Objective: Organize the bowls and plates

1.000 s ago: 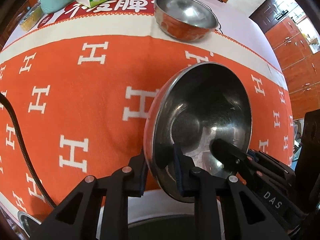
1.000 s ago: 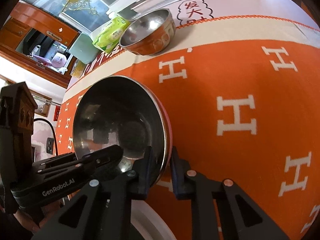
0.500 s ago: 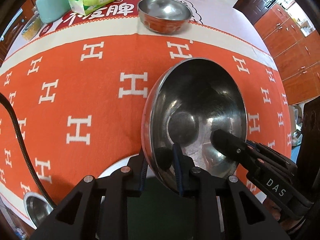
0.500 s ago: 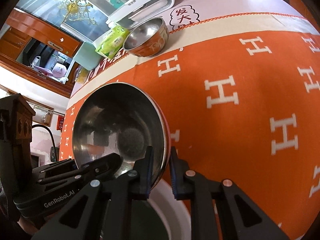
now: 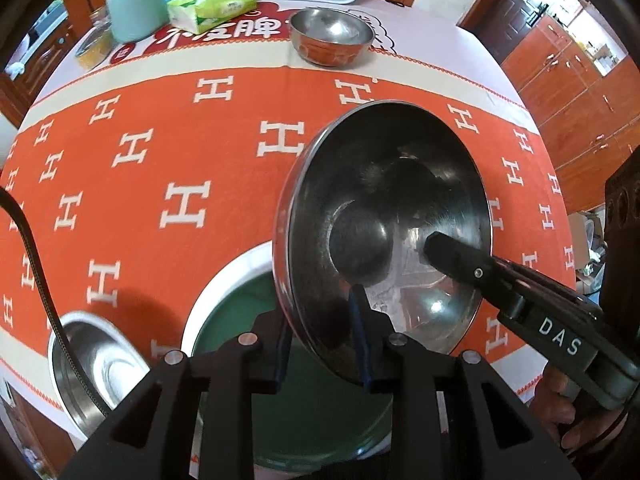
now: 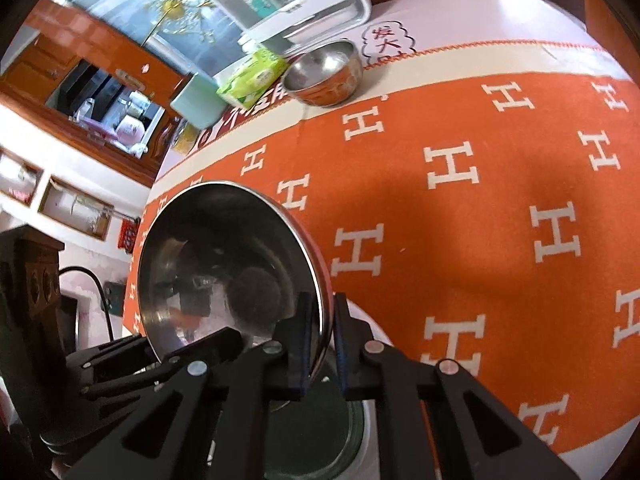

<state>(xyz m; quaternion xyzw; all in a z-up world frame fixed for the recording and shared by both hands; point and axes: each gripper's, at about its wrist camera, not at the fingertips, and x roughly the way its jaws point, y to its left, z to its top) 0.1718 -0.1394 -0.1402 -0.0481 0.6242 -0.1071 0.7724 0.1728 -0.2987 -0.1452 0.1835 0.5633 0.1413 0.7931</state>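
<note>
Above the green plate (image 5: 304, 412), both tongs, left tongs (image 5: 322, 344) loosening and right tongs (image 6: 322, 340) clamped, hold one steel bowl (image 5: 384, 236) by its rim; keep it level.

Left gripper (image 5: 322, 340) jaws opening, right gripper (image 6: 322, 336) clamped

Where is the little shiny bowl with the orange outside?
The small orange-sided bowl sits at the far edge of the orange tablecloth, right of the green tissue pack in the left wrist view.
</note>
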